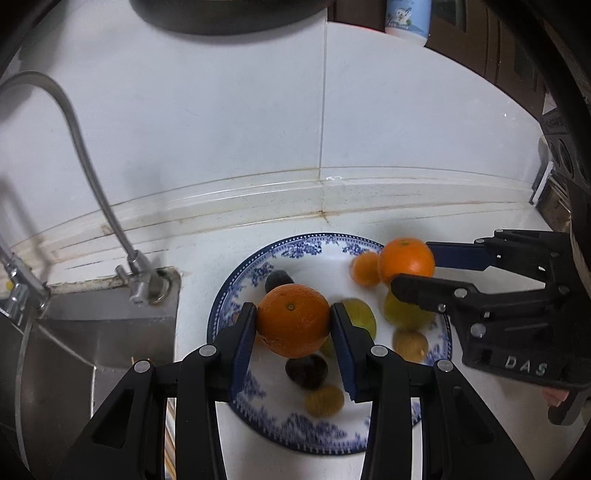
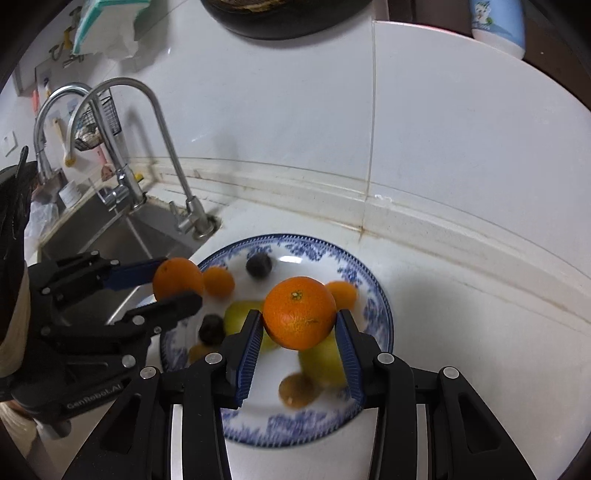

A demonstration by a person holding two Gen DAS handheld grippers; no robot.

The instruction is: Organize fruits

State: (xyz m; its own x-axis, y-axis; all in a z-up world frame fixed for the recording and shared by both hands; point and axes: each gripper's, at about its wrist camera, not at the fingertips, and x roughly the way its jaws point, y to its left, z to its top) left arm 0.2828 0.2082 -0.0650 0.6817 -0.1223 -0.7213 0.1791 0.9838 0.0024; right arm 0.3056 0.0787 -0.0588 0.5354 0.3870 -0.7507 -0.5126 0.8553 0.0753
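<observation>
1. The left gripper (image 1: 293,325) has its jaws clamped on a large orange (image 1: 293,320), held above the blue-and-white plate (image 1: 236,280); the blue pads press on either side of the fruit.
2. The right gripper (image 2: 300,328) has its jaws clamped on a second orange (image 2: 300,313), also lifted over the plate, toward its right half.
3. Each gripper shows in the other's view: the right one enters from the right edge of the left wrist view with its orange (image 1: 406,260), the left one from the left edge of the right wrist view with its orange (image 2: 178,278).
4. On the plate lie two small tangerines (image 2: 218,281), yellow-green fruits (image 2: 240,314), dark round fruits (image 2: 259,264) and brownish ones (image 2: 297,389); several are blurred, so their kinds are uncertain.
5. The plate rests on a white counter (image 2: 461,332), close to the raised, stained ledge (image 2: 424,221) at the foot of the wall.
6. The wall is white tile (image 1: 221,110) with a vertical grout seam.
7. To the left of the plate is a steel sink (image 2: 122,236) with two curved taps (image 2: 162,129) at its back edge.
8. A dark round pan (image 2: 284,18) hangs on the wall at the top; a pale blue cup with a cartoon print (image 2: 498,26) sits at the upper right.
9. A wire basket (image 2: 96,122) and a towel (image 2: 107,29) hang at the far left.
</observation>
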